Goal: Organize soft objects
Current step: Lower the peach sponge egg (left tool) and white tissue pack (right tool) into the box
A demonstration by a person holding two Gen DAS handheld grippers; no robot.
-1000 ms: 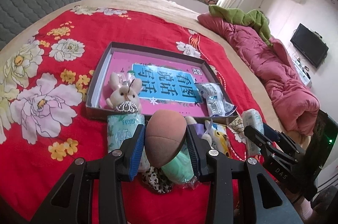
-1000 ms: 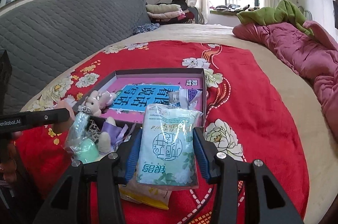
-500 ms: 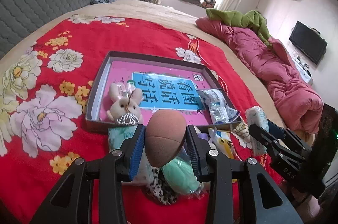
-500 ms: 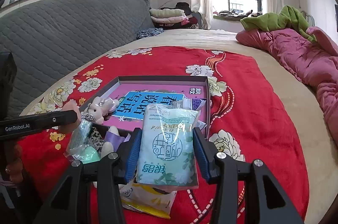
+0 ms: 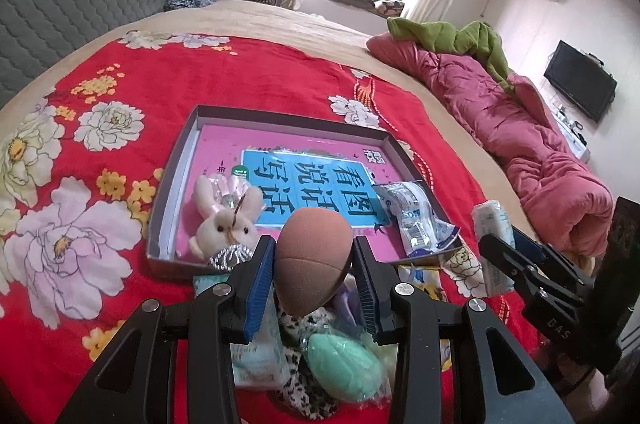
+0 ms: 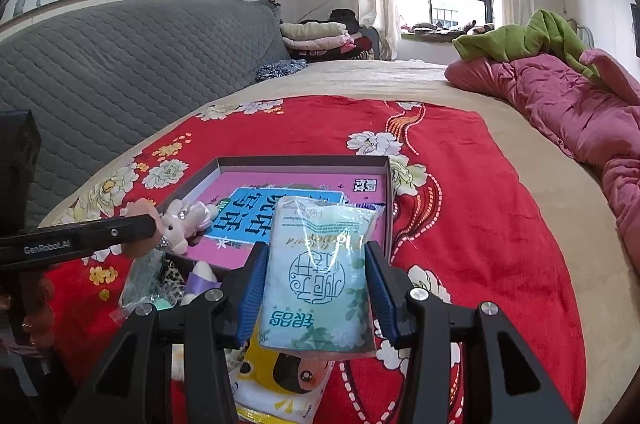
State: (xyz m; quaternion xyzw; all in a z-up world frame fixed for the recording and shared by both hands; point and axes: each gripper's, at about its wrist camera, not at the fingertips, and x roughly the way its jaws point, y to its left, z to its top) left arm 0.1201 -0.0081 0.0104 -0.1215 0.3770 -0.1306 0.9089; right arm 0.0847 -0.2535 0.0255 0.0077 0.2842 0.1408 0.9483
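The bed (image 5: 280,72) carries a shallow box (image 5: 188,160) at the red blanket's near edge. The left gripper (image 5: 314,264), clenched on a brown sponge egg (image 5: 312,260), has crept forward to the box's near wall, so a drop looks close. The right gripper (image 6: 316,276) grasps a tissue pack (image 6: 320,272). The pile under both is mostly hidden.

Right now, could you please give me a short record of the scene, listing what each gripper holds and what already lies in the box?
surface: bed with red flowered blanket
left gripper: shut on brown sponge
right gripper: shut on tissue pack
box: open, holds toy rabbit and a clear packet
loose pile in front of box: green sponge, more packets
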